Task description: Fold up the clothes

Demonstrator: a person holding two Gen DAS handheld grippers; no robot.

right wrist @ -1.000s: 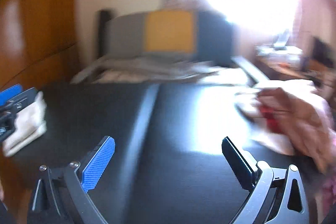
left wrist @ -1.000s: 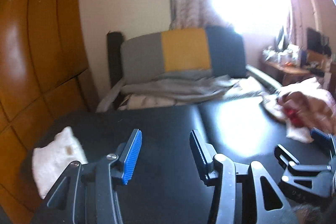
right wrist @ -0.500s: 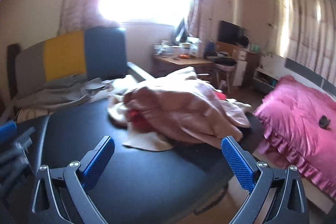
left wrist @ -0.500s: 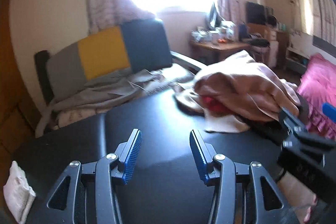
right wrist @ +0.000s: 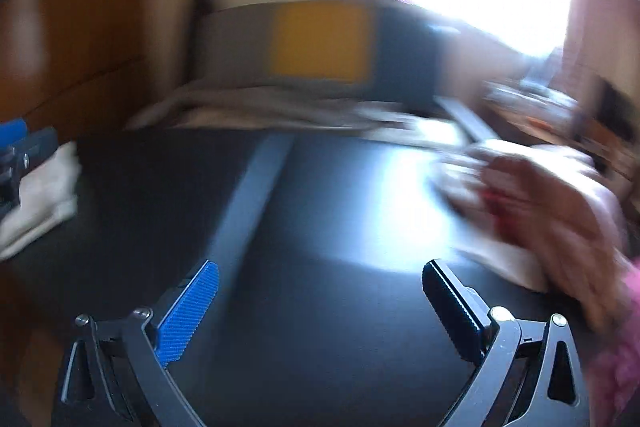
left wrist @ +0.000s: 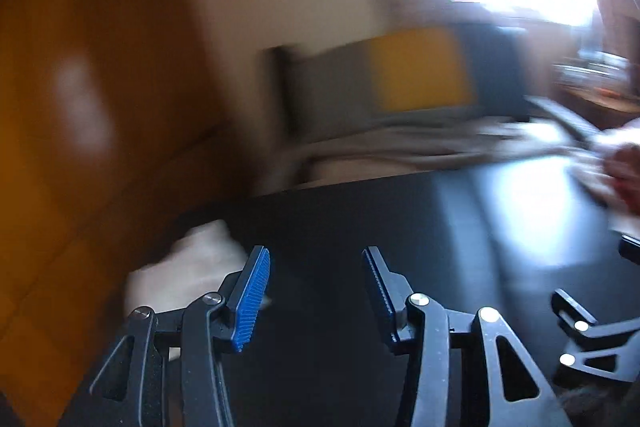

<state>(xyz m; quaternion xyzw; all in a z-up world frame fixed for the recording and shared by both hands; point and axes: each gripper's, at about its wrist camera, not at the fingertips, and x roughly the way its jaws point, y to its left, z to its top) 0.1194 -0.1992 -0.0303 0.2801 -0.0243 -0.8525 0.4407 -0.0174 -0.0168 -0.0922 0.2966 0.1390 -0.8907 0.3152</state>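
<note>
Two lots of clothing lie on the black table (right wrist: 320, 307): a pink heap of clothes (right wrist: 540, 195) at its right edge and a folded white cloth (left wrist: 188, 267) at its left. Both views are blurred. Left gripper (left wrist: 316, 291) stands partly open, right gripper (right wrist: 320, 311) wide, both empty above bare tabletop.

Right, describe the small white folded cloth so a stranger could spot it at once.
Start at the black table. Go to its left edge beside the orange wooden wall, where the white folded cloth lies flat. Unlike the pinkish clothes pile at right, it is small, pale and neatly folded.
</note>
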